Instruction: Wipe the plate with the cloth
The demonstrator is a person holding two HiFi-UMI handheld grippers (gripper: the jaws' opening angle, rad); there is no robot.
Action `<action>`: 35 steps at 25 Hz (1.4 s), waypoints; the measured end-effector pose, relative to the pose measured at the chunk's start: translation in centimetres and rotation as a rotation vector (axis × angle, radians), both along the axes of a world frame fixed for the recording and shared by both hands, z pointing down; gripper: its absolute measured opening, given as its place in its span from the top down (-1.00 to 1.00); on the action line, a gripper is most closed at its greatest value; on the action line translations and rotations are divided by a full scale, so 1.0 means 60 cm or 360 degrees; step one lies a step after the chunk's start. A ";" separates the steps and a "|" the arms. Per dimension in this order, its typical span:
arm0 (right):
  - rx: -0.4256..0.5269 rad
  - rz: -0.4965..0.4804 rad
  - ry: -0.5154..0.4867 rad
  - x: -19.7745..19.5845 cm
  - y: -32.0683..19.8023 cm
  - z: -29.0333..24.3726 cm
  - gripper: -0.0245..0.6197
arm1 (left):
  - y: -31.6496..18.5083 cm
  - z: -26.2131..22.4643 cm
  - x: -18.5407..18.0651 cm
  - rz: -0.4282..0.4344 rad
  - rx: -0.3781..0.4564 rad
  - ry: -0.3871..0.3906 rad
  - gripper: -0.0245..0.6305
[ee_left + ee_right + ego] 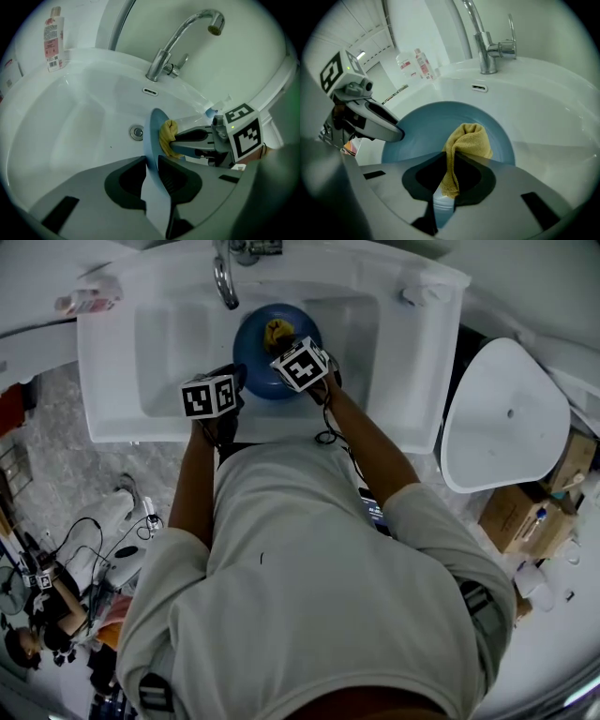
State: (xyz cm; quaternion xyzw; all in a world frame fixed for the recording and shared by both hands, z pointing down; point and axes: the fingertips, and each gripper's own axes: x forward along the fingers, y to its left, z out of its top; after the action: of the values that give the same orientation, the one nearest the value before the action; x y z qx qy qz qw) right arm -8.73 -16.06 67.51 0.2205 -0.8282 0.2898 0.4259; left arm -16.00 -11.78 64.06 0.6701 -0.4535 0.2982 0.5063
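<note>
We judge the wiping in hand: left gripper (151,163) clamps the blue plate (153,125) centre-frame, right gripper (451,174) pinches the yellow cloth (469,139); next, we sweep across.

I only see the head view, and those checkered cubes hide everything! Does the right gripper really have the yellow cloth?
Observer: Yes. In the right gripper view, the right gripper is shut on the yellow cloth, and a bunch of the cloth sticks out past the jaws.
Operator: What's holding the plate, then?
Observer: The left gripper. Its own view shows its jaws pinching the rim of the blue plate, which stands on edge instead of lying flat.
Operator: Is the cloth touching the plate?
Observer: Yes. From the side, in the left gripper view, the bunched cloth is pressed against the plate's face. The sink drain shows beyond the plate.
</note>
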 end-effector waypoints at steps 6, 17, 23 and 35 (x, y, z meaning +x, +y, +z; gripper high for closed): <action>-0.0019 -0.0217 -0.0066 -0.028 0.064 -0.011 0.78 | 0.010 0.028 0.010 -0.0047 -0.0058 0.0054 0.66; -0.0182 -0.0416 -0.0043 0.001 0.148 -0.008 0.78 | 0.010 0.093 0.046 0.0032 -0.0136 0.0108 0.67; -0.0210 -0.0255 -0.0088 0.051 0.149 -0.037 0.78 | 0.009 0.126 0.055 0.0175 -0.0156 -0.0033 0.65; -0.0133 0.0184 -0.0283 0.115 0.131 -0.090 0.78 | -0.013 0.098 0.028 0.0195 -0.0001 -0.0303 0.61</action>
State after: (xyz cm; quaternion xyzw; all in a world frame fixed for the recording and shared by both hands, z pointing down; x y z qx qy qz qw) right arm -1.84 -8.20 62.12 0.2235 -0.8358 0.3665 0.3422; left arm -14.31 -12.57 69.93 0.6651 -0.4577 0.3910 0.4419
